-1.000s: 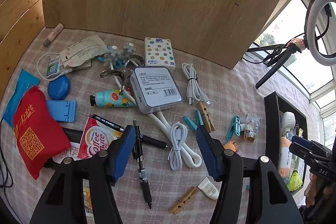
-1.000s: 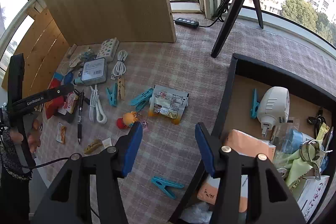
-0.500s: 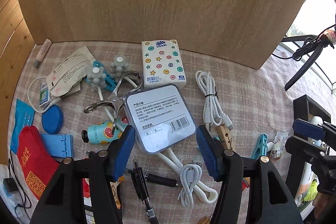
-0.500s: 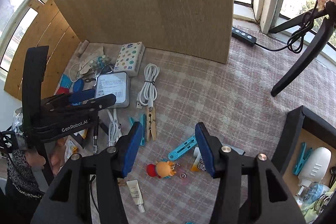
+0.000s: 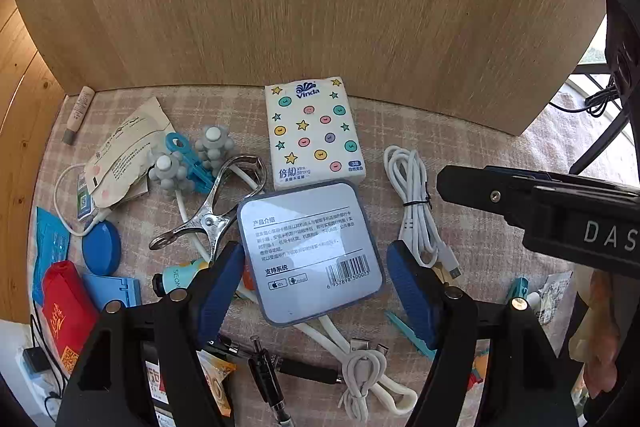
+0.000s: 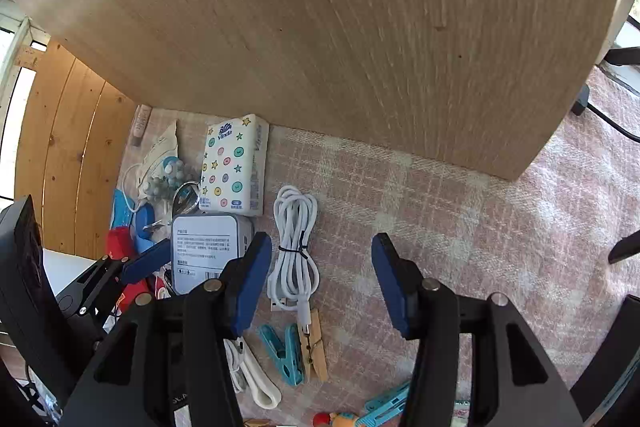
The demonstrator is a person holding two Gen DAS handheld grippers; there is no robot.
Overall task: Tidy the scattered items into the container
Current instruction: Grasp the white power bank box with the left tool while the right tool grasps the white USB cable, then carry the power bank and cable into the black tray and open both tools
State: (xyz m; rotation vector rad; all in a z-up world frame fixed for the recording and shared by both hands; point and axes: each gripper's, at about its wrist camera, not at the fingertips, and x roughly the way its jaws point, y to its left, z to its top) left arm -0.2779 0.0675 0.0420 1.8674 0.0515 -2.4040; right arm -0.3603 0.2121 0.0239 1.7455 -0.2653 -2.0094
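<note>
Both claws gape empty: the left gripper [image 5: 316, 283] straddles the square grey barcode-labelled box [image 5: 310, 251] for pickup, the right gripper [image 6: 322, 281] hovering beside that box, near the coiled white cable [image 6: 295, 247].

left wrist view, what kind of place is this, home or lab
Probably a home, set up for recording. A pink checked cloth covers the surface, strewn with household bits: a star-printed Vinda tissue pack, a coiled white USB cable, a metal clip. A pale wooden board stands behind.
</note>
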